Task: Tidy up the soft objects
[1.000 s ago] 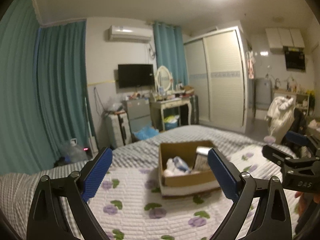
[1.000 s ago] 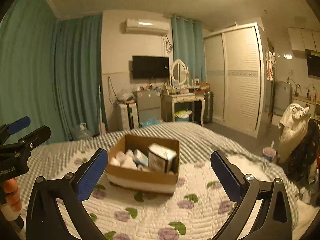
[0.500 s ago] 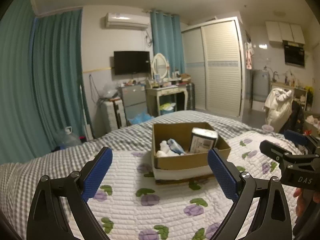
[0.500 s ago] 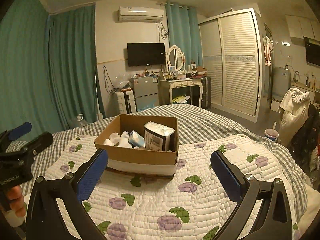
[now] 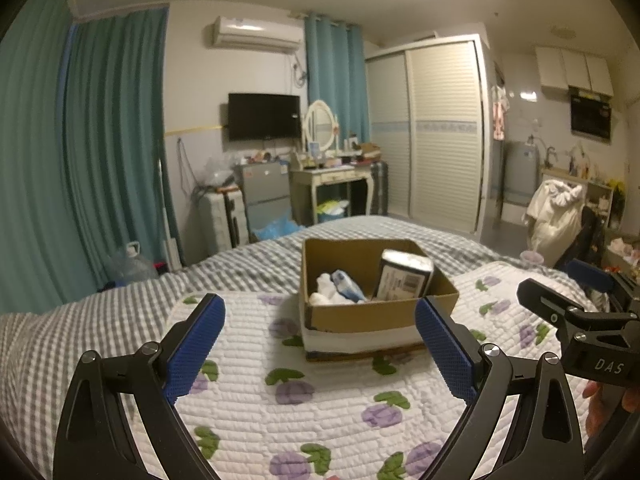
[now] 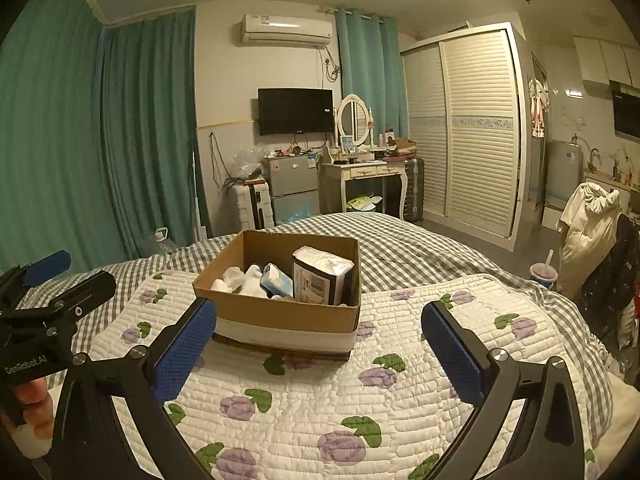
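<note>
Both grippers have closed in on the cardboard box (image 5: 372, 292) since a second ago; it sits larger and lower in both wrist views now, and you look further down into it. Your left gripper (image 5: 320, 340) is wide open with nothing between its blue pads (image 5: 196, 344); your right gripper (image 6: 320, 344) is equally wide open and empty. Nearest to you is the quilted pad with purple flowers (image 6: 304, 408), bare under both claws. Next out, the box rests on that pad, dead ahead of the left gripper and ahead, slightly left of centre, of the right one. Neither claw touches it; both are just short of its near wall. Inside, the white socks or cloth bundle (image 6: 244, 280) lies at the left, a small blue-and-white pack (image 6: 276, 280) beside it, and the upright wrapped tissue pack (image 6: 320, 276) at the right, its long axis standing vertical. My read: the left gripper is better lined up for the soft white bundle, the right for the tissue pack; either has to rise over the near wall and drop in from above. Beyond the box are the grey checked bedspread (image 5: 248, 268), then a dressing table (image 6: 368, 176) and TV (image 6: 295, 111) at the far wall.
</note>
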The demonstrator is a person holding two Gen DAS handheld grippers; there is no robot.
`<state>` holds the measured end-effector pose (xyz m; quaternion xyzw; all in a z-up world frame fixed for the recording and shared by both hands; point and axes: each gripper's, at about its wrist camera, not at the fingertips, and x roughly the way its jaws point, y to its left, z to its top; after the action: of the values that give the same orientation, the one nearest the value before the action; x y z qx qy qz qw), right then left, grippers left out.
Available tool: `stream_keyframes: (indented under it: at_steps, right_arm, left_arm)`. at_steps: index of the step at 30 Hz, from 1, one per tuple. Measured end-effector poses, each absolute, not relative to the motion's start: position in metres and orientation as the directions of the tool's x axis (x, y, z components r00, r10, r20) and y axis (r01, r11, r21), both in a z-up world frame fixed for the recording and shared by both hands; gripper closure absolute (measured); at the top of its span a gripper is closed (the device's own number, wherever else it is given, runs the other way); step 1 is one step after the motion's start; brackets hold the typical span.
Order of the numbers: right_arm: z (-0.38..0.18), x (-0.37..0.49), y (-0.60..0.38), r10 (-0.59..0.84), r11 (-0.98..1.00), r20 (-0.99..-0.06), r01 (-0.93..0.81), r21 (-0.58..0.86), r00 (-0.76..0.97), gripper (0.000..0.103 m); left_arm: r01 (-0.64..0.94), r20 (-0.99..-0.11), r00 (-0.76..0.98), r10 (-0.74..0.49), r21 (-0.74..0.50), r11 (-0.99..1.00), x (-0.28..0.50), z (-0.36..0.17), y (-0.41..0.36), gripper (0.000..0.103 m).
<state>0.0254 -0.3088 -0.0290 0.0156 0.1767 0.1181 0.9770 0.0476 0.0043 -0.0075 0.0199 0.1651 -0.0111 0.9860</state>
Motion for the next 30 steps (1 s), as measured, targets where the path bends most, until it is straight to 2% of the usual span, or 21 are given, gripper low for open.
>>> stream_keyframes:
  at_steps: [30]
  right_arm:
    - [-0.0312, 0.027, -0.3012, 0.244, 0.97, -0.352, -0.232, 0.077, 0.904, 0.0]
  left_arm:
    - [0.02, -0.319, 0.948, -0.009, 0.033, 0.999, 0.0457, -0.0055, 0.0021, 0.005]
